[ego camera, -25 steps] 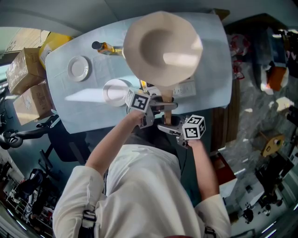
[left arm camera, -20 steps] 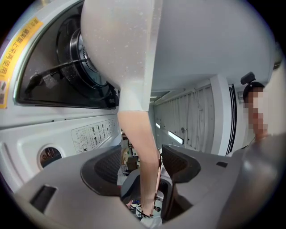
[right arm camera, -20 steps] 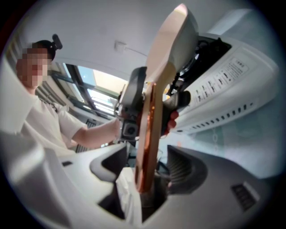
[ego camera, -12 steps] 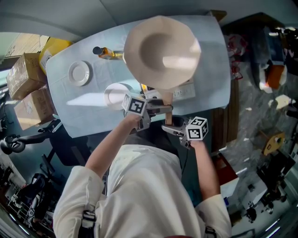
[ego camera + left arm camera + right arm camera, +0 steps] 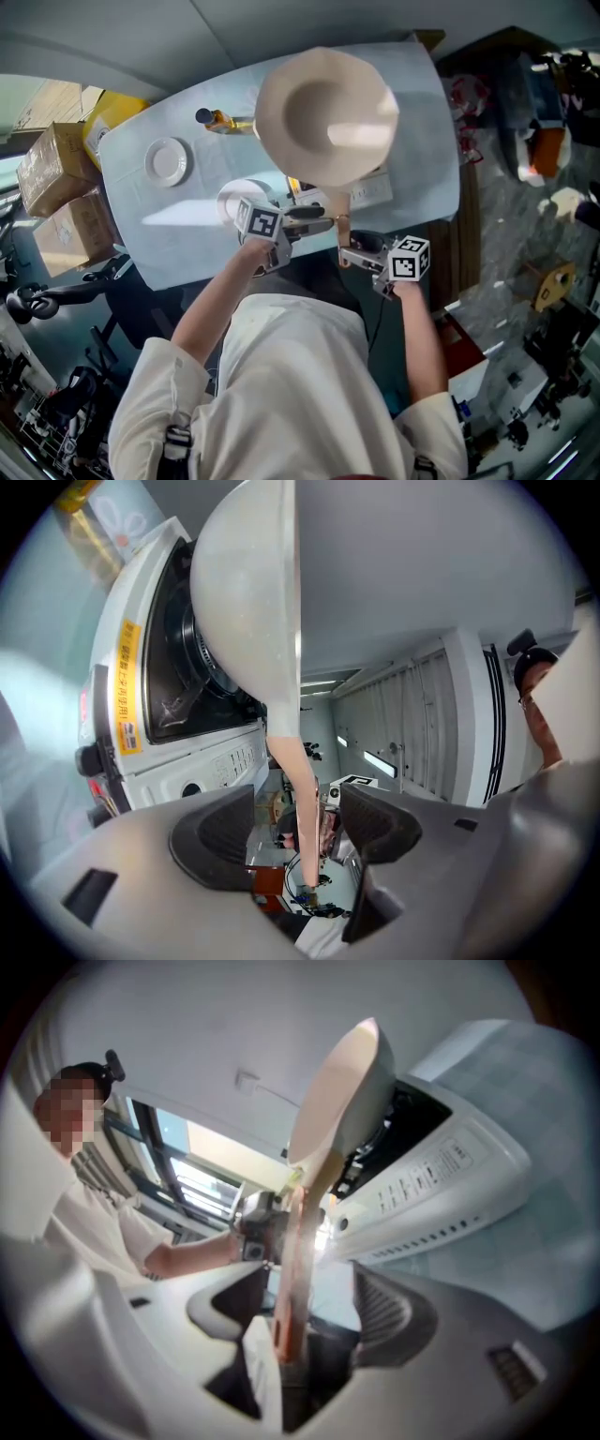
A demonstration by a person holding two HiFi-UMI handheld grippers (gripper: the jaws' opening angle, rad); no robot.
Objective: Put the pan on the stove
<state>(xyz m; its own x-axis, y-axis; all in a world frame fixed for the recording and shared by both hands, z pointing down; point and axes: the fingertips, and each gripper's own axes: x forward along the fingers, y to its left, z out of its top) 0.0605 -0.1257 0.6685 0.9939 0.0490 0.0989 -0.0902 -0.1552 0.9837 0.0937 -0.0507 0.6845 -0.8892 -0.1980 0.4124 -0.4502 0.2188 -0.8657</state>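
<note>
Pan (image 5: 323, 112) aloft in the upper centre of the head view, over the white stove (image 5: 372, 189) on the table (image 5: 187, 234) and, judging by the gripper views, not yet down on the dark cooktop (image 5: 183, 667). Right gripper (image 5: 352, 256), just below centre, apparently clamped on the end of the handle (image 5: 338, 230), seated deep between its jaws and pressed to one of them. Left gripper (image 5: 319, 218) straddling the same handle higher up, jaws apart with a gap showing on each side. To finish well: lower slowly, hold the bowl level, centre the base over the cooktop, set it flat without sliding, and release only once settled. Probably worth closing the left jaws too, against twist from such a long lever. Pan bare inside, nothing to spill. Small plate (image 5: 167, 161) at upper left empty. Second white dish (image 5: 230, 192) beside the left gripper's marker cube, seemingly empty, partly hidden. Bottle (image 5: 217, 119) beyond it, dark cap, yellowish contents.
</note>
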